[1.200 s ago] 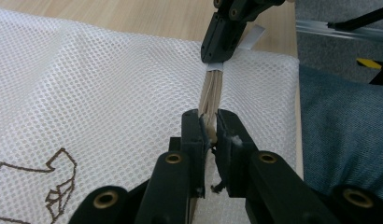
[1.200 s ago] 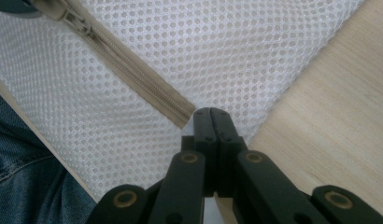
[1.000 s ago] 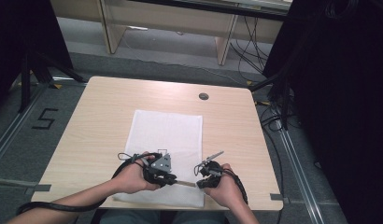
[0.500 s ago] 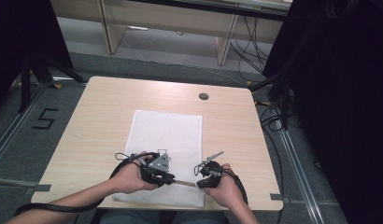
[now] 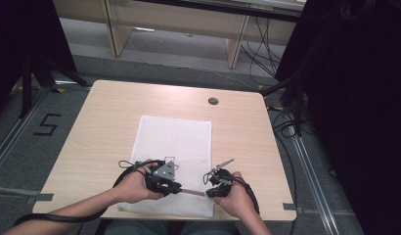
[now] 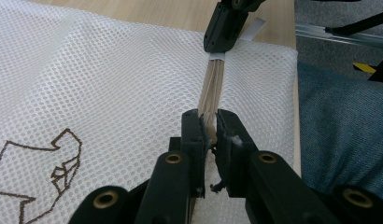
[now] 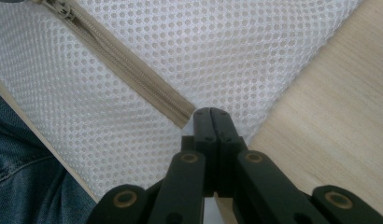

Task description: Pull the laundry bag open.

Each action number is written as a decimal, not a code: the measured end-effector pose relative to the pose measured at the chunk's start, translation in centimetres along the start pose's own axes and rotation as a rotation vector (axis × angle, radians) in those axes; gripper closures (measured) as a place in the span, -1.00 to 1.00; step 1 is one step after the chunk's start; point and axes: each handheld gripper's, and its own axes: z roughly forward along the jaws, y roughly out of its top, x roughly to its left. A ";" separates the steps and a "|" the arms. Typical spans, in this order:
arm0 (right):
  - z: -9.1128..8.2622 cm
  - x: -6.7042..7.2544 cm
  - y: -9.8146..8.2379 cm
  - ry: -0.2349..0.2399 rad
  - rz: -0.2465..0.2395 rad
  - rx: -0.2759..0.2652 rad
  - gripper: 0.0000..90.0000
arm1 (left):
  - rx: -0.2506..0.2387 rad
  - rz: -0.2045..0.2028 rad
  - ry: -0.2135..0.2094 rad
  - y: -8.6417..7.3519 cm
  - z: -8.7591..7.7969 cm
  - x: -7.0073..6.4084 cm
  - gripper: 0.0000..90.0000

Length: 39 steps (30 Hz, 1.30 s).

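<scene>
A: Mesh bag (image 5: pixel 175 147), white, lies flat on the wooden surface (image 5: pixel 100 122), near edge hanging close to the person's side. Brown outline print on it in the left gripper view.

B: Left tongs (image 5: pixel 175 188)?

A: Held by the left hand (image 5: pixel 132 182) over the bag's near edge. Jaws nearly closed, pinching the beige zipper tape (image 6: pixel 212 88) btwn the pads; tape runs straight ahead to the other tongs in that view.

B: And the zipper itself?

A: Runs along the bag's near edge, stretched btwn both tongs. In the right gripper view it goes diagonally from top left down to the jaw tips.

B: Right tongs (image 5: pixel 208 192)?

A: In the right hand (image 5: pixel 235 196), at the bag's near right corner. Jaws pressed fully together, tips at the zipper's end (image 7: pixel 182 116); looks clamped on the bag edge there, w/ bare wood just right of it.
</scene>
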 end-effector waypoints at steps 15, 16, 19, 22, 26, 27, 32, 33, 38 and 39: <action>0.1 0.0 0.0 -0.003 0.000 0.003 1.00 | -0.008 -0.012 0.002 -0.4 -0.7 0.2 0.82; 0.1 0.0 0.0 -0.003 0.000 0.003 1.00 | -0.008 -0.012 0.002 -0.4 -0.7 0.2 0.82; 0.0 0.0 0.0 0.000 -0.002 0.004 1.00 | -0.010 -0.013 0.000 -0.4 -0.7 0.2 0.82; 0.1 0.0 0.0 0.000 -0.004 0.002 1.00 | -0.009 -0.010 0.004 -0.5 -0.9 0.3 0.82; 0.1 0.0 0.0 -0.003 -0.001 0.003 1.00 | -0.011 -0.006 0.001 -0.7 -1.0 0.3 0.82; 0.1 0.0 0.0 -0.003 -0.001 0.003 1.00 | -0.011 -0.006 0.001 -0.7 -1.0 0.3 0.82; 0.1 0.0 0.0 -0.003 -0.001 0.003 1.00 | -0.017 -0.014 0.003 -0.8 -1.2 0.4 0.82; 0.1 0.0 0.0 -0.002 -0.001 0.003 1.00 | -0.015 -0.018 0.007 -0.9 -1.3 0.4 0.82; 0.0 0.0 0.1 -0.005 0.004 0.006 1.00 | -0.016 -0.018 0.005 -1.0 -1.4 0.4 0.82; 0.1 -0.1 0.1 -0.002 -0.008 -0.002 1.00 | -0.019 -0.020 0.004 -1.0 -1.4 0.4 0.82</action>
